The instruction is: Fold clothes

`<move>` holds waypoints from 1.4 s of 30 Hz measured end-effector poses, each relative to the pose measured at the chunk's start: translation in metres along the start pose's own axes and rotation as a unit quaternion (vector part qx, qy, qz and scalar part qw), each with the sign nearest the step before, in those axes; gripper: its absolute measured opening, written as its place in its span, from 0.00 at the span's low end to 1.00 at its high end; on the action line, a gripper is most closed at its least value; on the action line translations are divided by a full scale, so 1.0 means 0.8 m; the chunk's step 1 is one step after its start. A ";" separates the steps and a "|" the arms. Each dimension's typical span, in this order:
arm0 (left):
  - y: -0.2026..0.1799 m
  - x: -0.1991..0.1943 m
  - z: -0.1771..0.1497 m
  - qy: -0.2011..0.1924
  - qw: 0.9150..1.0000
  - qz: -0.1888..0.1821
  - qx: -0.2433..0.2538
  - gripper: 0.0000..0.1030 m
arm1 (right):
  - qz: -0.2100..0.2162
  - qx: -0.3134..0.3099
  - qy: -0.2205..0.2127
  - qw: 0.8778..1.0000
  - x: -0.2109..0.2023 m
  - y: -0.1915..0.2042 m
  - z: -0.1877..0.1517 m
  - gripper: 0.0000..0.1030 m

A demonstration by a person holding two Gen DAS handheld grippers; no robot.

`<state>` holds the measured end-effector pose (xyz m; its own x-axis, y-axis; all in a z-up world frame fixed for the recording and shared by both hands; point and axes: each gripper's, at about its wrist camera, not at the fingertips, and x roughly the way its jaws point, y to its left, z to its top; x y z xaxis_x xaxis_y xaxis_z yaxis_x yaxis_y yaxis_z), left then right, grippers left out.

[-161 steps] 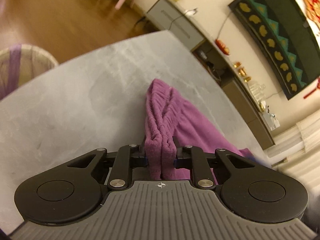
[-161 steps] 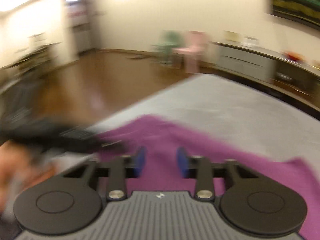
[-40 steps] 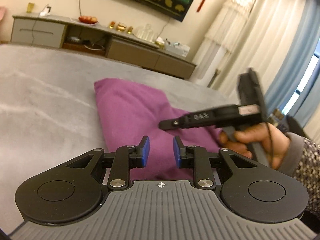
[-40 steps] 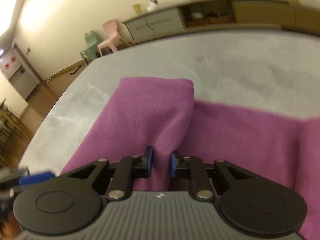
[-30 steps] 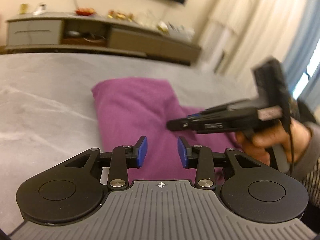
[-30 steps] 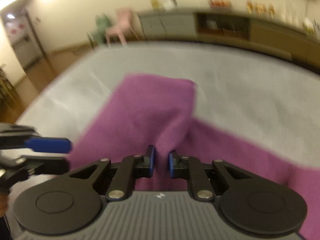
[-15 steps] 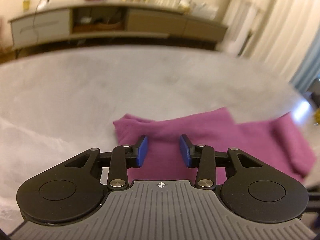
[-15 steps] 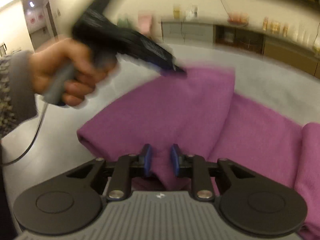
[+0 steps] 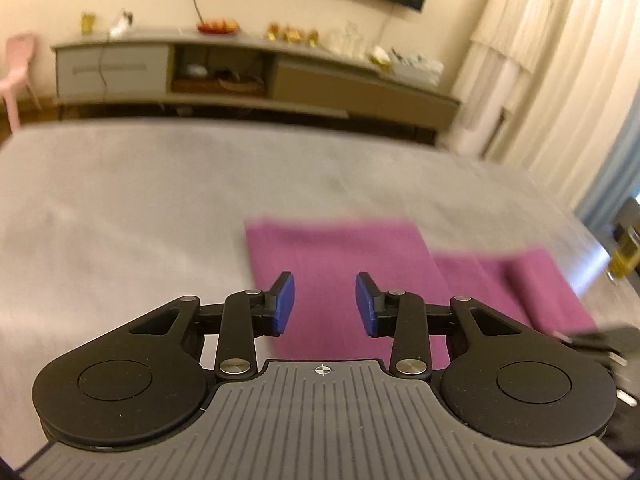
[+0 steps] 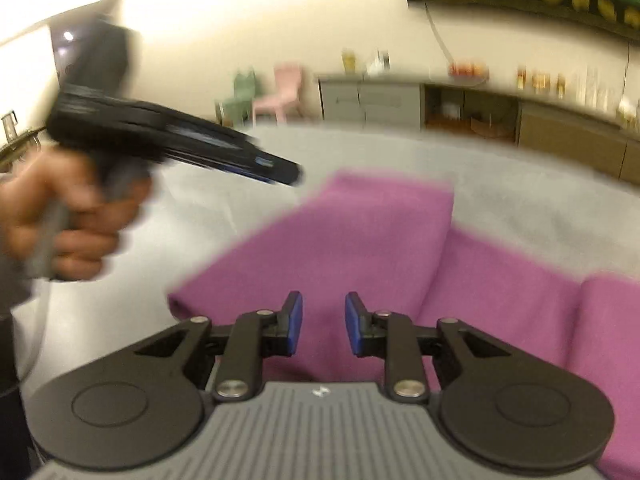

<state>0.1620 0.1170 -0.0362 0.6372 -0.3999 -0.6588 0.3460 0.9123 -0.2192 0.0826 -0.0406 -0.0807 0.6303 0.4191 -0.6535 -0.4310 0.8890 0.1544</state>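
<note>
Right gripper (image 10: 323,322) now spread, fold released; left gripper (image 9: 325,304) spread, empty; purple garment (image 10: 360,232) lies doubled on table (image 9: 120,200).

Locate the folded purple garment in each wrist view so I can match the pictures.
Left wrist: purple garment lies centre-right on the grey surface, beyond the open fingers.
Right wrist: it fills the centre and right.
Shared landmark: the long sideboard against the wall.

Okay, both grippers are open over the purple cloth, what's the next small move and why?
Probably lower the right gripper and pinch the cloth's unfolded right end, to fold it over. Both grippers are open and hold nothing, and only the left part is doubled over.
</note>
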 end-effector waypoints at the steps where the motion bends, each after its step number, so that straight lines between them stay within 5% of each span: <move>1: -0.003 0.003 -0.013 0.013 1.000 0.002 0.005 0.30 | -0.002 -0.002 0.003 1.000 -0.001 0.002 -0.003 0.23; 3: -0.001 -0.001 -0.020 0.004 1.000 0.012 -0.008 0.36 | -0.006 -0.008 0.006 1.000 -0.004 0.007 -0.008 0.23; 5: 0.001 -0.006 -0.025 -0.008 0.999 0.022 -0.023 0.26 | -0.010 -0.004 0.004 1.000 -0.015 0.009 -0.008 0.23; 8: -0.004 -0.045 -0.031 -0.062 0.996 -0.019 -0.054 0.28 | -0.018 -0.006 -0.019 1.000 -0.039 0.013 -0.012 0.25; 11: -0.025 -0.021 -0.056 0.010 1.000 -0.007 -0.004 0.34 | -0.016 -0.004 -0.007 1.000 -0.037 0.010 -0.021 0.25; 14: -0.063 0.001 -0.039 0.033 0.999 -0.035 -0.011 0.33 | -0.011 0.001 -0.008 1.000 -0.054 0.003 -0.020 0.25; 17: -0.103 0.023 -0.020 0.051 0.996 -0.066 -0.021 0.35 | -0.037 0.027 -0.030 0.999 -0.103 -0.031 -0.009 0.46; 18: -0.116 0.030 -0.014 0.058 0.995 -0.077 -0.025 0.36 | -0.050 0.039 -0.044 0.997 -0.124 -0.047 -0.005 0.62; 21: -0.155 0.052 0.006 0.076 0.991 -0.108 -0.036 0.39 | -0.128 0.117 -0.064 0.983 -0.198 -0.113 -0.026 0.65; 24: -0.195 0.074 0.025 0.095 0.985 -0.139 -0.046 0.39 | -0.185 0.218 -0.067 0.956 -0.242 -0.182 -0.058 0.65; 29: -0.232 0.099 0.037 0.106 0.981 -0.148 -0.063 0.41 | -0.136 0.310 -0.083 0.937 -0.266 -0.219 -0.077 0.65; 39: -0.260 0.130 0.033 0.098 0.985 -0.101 -0.095 0.05 | -0.121 0.319 -0.085 0.936 -0.207 -0.242 -0.062 0.65; 42: -0.254 0.129 0.030 0.096 0.986 -0.086 -0.102 0.02 | -0.120 0.321 -0.090 0.935 -0.198 -0.248 -0.061 0.66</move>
<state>0.1739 -0.1120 -0.0424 0.4325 -0.5445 -0.7187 0.2794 0.8388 -0.4674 0.0363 -0.2926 -0.0439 0.7828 0.1670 -0.5995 0.1766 0.8641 0.4713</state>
